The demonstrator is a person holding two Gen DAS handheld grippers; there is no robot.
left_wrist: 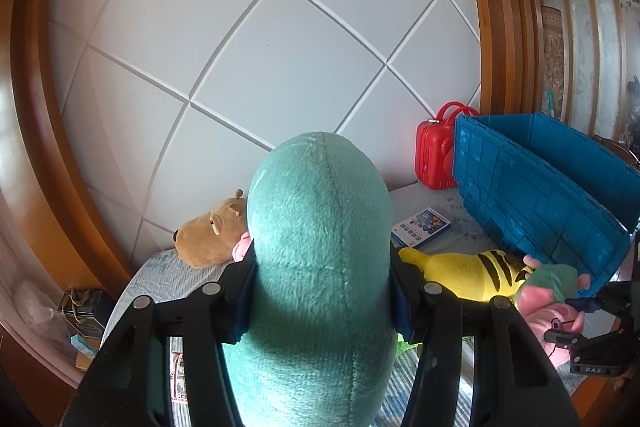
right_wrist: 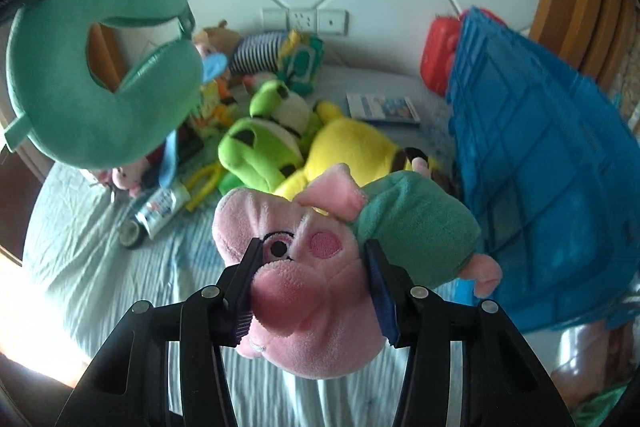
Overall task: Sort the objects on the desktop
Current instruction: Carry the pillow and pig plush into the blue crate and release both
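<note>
A teal U-shaped neck pillow point(left_wrist: 320, 227) fills the middle of the left wrist view, and my left gripper point(left_wrist: 320, 267) is shut on it, pads pressing both sides. In the right wrist view the same pillow point(right_wrist: 80, 107) hangs in the air at upper left. My right gripper point(right_wrist: 313, 251) is shut on the head of a pink pig plush point(right_wrist: 304, 303) in a green top, held above the light blue cloth point(right_wrist: 100, 267). The left wrist view shows that pig point(left_wrist: 548, 299) at the right edge, in the right gripper point(left_wrist: 562, 321).
A blue crate point(right_wrist: 540, 147) with its lid up stands at the right, a red little case point(right_wrist: 438, 51) behind it. On the cloth lie a yellow plush point(right_wrist: 348, 147), a green frog plush point(right_wrist: 264, 143), a booklet point(right_wrist: 384, 107), a tube point(right_wrist: 160, 207) and a brown bear point(left_wrist: 212, 235).
</note>
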